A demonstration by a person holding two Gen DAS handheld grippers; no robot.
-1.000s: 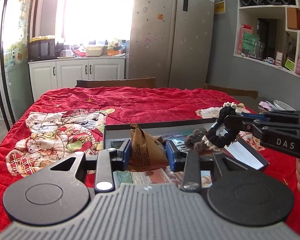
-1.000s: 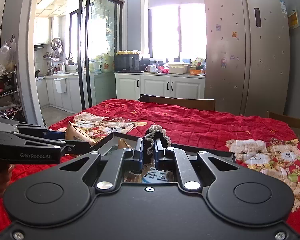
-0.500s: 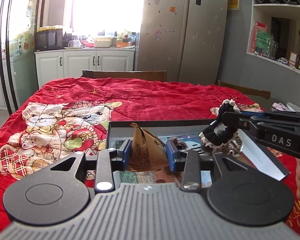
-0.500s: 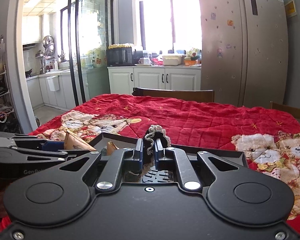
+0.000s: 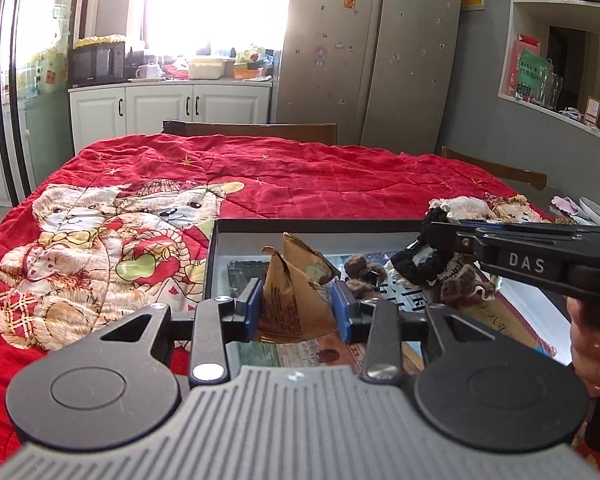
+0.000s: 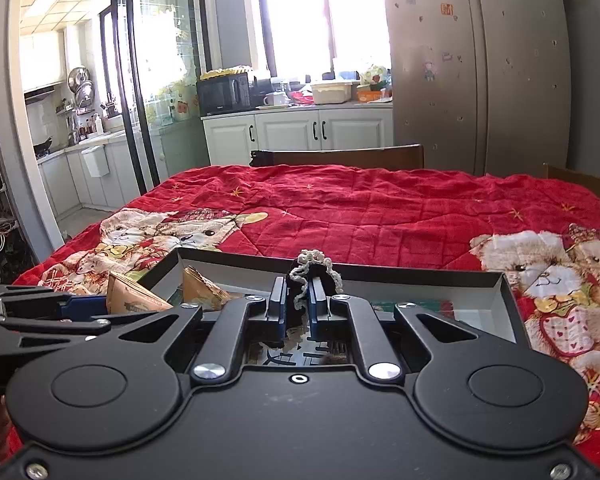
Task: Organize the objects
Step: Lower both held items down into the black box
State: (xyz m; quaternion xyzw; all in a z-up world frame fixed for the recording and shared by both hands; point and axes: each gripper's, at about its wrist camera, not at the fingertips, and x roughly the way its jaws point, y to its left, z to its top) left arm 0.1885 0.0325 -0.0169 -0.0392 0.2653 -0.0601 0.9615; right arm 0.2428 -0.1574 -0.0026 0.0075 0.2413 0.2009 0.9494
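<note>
Left wrist view
Left gripper [image 5: 296, 312]: partly open, pads pressing both sides of a brown paper packet [image 5: 290, 300] over the box [image 5: 316, 225].
Right gripper [image 5: 428, 228]: closed on a black scrunchie [image 5: 418, 262].
Packets: two.
Hand [image 5: 592, 344]: one.

Right wrist view
Right gripper [image 6: 299, 304]: clamped tight on the scrunchie [image 6: 314, 268], above the box [image 6: 412, 278].
Packets: two.
Blanket [image 6: 380, 208]: one, red.
</note>
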